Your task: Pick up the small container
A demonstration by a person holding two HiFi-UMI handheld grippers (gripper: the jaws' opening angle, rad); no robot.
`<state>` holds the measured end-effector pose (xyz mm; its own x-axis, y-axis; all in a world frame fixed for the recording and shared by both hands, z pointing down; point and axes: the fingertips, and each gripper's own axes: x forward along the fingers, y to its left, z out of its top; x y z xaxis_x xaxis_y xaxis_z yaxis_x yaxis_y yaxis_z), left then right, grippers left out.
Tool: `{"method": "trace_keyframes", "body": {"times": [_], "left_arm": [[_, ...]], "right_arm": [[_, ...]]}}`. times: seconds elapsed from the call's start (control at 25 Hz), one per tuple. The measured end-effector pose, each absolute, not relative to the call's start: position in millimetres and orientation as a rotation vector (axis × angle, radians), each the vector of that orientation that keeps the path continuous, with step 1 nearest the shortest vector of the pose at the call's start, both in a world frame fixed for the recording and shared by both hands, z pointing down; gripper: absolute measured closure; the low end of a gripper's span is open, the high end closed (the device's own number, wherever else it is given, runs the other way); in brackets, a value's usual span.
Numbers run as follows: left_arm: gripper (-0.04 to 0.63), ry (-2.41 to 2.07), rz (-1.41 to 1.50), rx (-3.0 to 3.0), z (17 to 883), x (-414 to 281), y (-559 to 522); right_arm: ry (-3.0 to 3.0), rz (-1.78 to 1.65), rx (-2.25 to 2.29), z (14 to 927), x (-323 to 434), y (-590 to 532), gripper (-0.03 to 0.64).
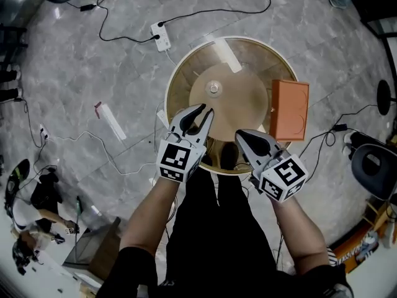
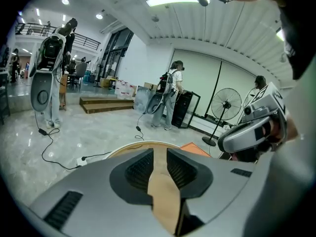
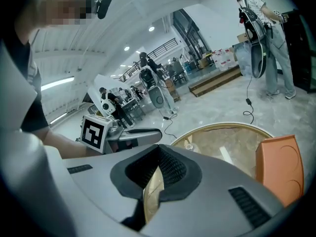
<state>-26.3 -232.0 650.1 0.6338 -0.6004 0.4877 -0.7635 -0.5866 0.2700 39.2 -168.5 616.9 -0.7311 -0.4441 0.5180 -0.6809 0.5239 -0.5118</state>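
A round tan table with a pale rim (image 1: pixel 177 73) stands in front of me. At its centre sits a small clear container (image 1: pixel 214 88), which in the right gripper view shows as a tiny clear container (image 3: pixel 188 145). An orange box (image 1: pixel 289 109) lies at the table's right edge and hangs over it. My left gripper (image 1: pixel 201 112) hovers over the near left of the tabletop, short of the small container, with a narrow gap between its jaws and nothing in it (image 2: pixel 159 152). My right gripper (image 1: pixel 248 136) is at the near rim, jaws together and empty (image 3: pixel 159 149).
A white strip (image 1: pixel 228 58) lies on the tabletop's far side. On the marble floor are a power strip (image 1: pixel 161 37) with cables and another white strip (image 1: pixel 113 121). A dark chair (image 1: pixel 374 163) stands at the right. A standing fan (image 2: pixel 226 105) and people are in the background.
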Motion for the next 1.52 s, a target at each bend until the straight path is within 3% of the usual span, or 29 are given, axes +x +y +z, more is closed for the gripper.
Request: {"method": "trace_keyframes", "body": {"times": [0.08, 0.36, 0.68, 1.52], "left_arm": [[0.481, -1.063, 0.497, 2.4, 673, -27, -234], [0.445, -1.057, 0.537, 2.426, 749, -17, -244], [0.278, -1.125, 0.539, 2.461, 812, -15, -264], [0.247, -1.033, 0.676, 2.594, 866, 24, -296]], "right_arm": [[-2.438, 1.034, 0.929, 636, 39, -169, 0.603], [-2.41, 1.073, 0.923, 707, 45, -161, 0.603], [-2.398, 1.124, 0.888, 760, 32, -153, 0.603], [-2.375, 1.193, 0.973, 782, 50, -141, 0.603]]}}
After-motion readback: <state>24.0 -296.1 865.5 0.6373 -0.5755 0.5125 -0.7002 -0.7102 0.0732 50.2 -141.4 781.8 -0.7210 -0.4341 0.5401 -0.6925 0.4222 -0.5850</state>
